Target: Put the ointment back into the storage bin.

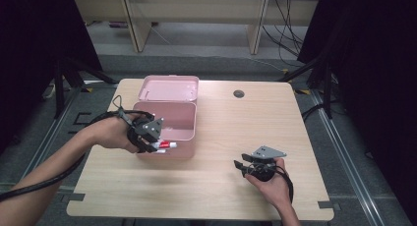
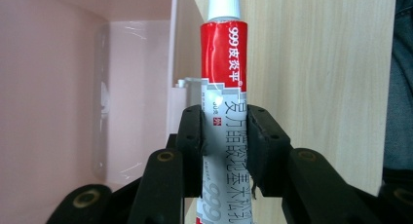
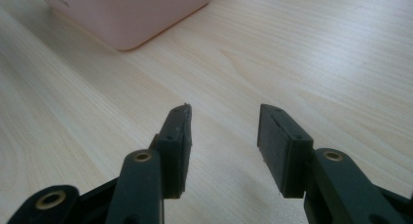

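Glossy red-and-silver tube (image 2: 225,112) with white plastic cap, smooth shiny pink plastic box (image 1: 172,122) beside it, matt pale wood-grain table (image 1: 236,137) beneath the box

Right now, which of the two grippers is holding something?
The left gripper: its fingers press on a red-and-white tube at the pink box. The right gripper stands open over bare table.

Bare table (image 1: 216,186) lies open between both hands — pink box (image 1: 182,130) walls off the left.
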Motion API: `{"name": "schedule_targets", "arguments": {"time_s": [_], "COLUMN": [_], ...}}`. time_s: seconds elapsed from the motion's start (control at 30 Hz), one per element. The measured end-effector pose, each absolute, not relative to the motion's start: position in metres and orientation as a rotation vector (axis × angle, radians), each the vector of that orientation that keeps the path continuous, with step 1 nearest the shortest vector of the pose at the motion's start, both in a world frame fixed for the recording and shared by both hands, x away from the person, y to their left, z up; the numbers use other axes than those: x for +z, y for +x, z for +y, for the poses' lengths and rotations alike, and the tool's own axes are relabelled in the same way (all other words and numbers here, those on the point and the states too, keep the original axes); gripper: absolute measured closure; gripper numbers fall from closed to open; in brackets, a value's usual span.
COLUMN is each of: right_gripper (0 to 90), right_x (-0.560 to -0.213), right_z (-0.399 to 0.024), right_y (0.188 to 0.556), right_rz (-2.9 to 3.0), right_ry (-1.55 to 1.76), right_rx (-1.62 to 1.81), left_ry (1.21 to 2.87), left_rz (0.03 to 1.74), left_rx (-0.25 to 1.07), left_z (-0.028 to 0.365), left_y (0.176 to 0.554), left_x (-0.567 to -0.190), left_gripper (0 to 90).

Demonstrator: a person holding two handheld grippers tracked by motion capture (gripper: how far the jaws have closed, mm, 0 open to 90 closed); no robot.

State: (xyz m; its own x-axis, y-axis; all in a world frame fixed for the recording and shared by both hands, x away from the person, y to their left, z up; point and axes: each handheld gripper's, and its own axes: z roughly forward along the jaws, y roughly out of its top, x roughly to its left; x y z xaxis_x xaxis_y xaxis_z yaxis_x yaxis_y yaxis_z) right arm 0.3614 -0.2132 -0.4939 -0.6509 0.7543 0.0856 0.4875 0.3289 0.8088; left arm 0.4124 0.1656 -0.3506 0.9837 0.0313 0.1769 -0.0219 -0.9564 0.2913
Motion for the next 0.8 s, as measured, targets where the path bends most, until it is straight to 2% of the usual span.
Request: {"name": "schedule_targets", "arguments": {"time_s": [0.8], "right_gripper": [57.1], "right_x": [-0.494], "right_z": [-0.214], "right_y": [0.361], "right_rz": [2.285], "right_ry": [1.107], "right_rx": [1.223], "left_ry": [2.849], "left_rz": [0.016], "left_rx": [0.278], "left_z": [0.177], "left_y": [0.429], "left_x": [-0.345], "left_gripper": [69.4]}}
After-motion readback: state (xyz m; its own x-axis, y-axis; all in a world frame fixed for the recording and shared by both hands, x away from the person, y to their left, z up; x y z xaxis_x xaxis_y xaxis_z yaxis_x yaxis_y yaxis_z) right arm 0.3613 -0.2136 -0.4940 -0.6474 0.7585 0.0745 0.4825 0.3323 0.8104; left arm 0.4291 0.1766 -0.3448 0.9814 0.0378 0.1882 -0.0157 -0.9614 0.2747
